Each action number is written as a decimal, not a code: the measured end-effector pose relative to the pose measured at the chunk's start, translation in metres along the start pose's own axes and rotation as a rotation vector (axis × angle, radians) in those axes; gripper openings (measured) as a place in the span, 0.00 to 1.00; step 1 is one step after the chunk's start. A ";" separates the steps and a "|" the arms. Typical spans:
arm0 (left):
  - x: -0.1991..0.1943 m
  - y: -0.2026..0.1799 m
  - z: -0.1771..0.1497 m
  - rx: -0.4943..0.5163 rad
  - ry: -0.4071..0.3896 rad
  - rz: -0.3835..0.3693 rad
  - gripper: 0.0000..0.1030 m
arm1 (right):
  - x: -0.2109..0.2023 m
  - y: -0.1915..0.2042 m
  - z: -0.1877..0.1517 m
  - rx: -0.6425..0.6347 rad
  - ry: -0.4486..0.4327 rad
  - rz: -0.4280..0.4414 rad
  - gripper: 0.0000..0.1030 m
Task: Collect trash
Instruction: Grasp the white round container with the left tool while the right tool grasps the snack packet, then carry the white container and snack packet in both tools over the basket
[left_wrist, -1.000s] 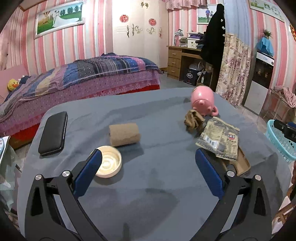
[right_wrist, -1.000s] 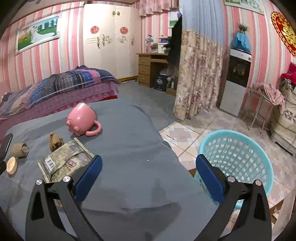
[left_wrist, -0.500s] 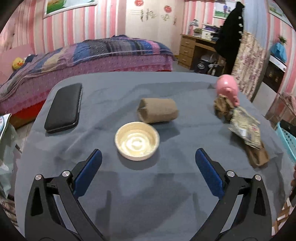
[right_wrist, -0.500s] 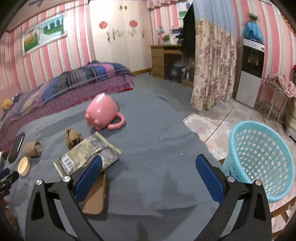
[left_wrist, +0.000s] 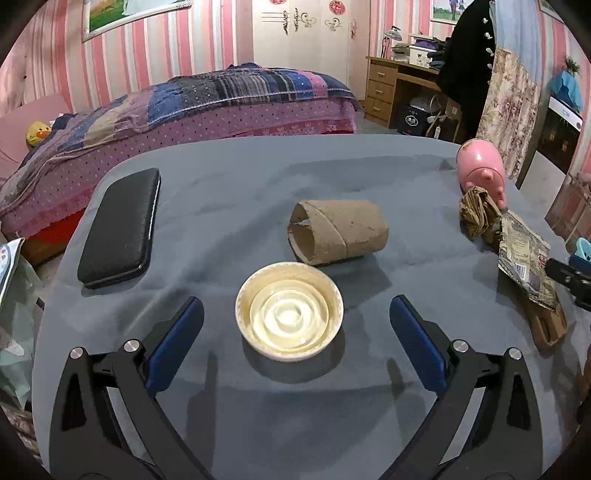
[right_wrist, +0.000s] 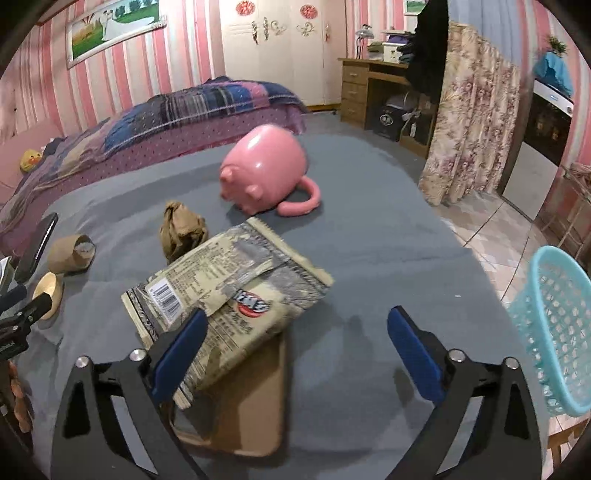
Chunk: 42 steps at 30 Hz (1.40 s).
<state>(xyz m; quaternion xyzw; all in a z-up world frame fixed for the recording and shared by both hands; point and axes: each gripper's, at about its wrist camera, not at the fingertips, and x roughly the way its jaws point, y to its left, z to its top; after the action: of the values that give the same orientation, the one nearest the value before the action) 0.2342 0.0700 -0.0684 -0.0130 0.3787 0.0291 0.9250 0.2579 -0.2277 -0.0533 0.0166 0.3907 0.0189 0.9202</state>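
Left tool (left_wrist: 295, 321) gapes wide around the cream lid (left_wrist: 289, 310), untouched, while right tool (right_wrist: 293, 325), wide but just narrowing, straddles the snack wrapper's (right_wrist: 229, 284) edge, basket (right_wrist: 554, 332) just rightward.

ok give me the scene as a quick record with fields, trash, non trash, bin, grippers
trash: cardboard tube; round lid; crumpled brown paper; snack wrapper
non trash: pink pig mug on its side; black case
surface: grey table
bin: blue basket, beside the table
left gripper: open, lid between the fingers, untouched
right gripper: open, jaws just narrowed slightly, over the wrapper
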 end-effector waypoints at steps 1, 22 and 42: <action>0.001 -0.001 0.001 0.005 -0.003 0.001 0.94 | 0.005 0.002 0.000 -0.004 0.016 0.008 0.82; -0.020 -0.018 0.002 0.040 -0.025 -0.005 0.59 | -0.021 -0.042 0.000 0.066 -0.061 0.095 0.08; -0.055 -0.150 0.029 0.144 -0.105 -0.160 0.59 | -0.070 -0.166 -0.028 0.188 -0.084 0.085 0.06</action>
<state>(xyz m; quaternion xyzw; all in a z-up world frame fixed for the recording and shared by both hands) 0.2249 -0.0811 -0.0089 0.0247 0.3284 -0.0715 0.9415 0.1927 -0.3967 -0.0296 0.1201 0.3507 0.0202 0.9285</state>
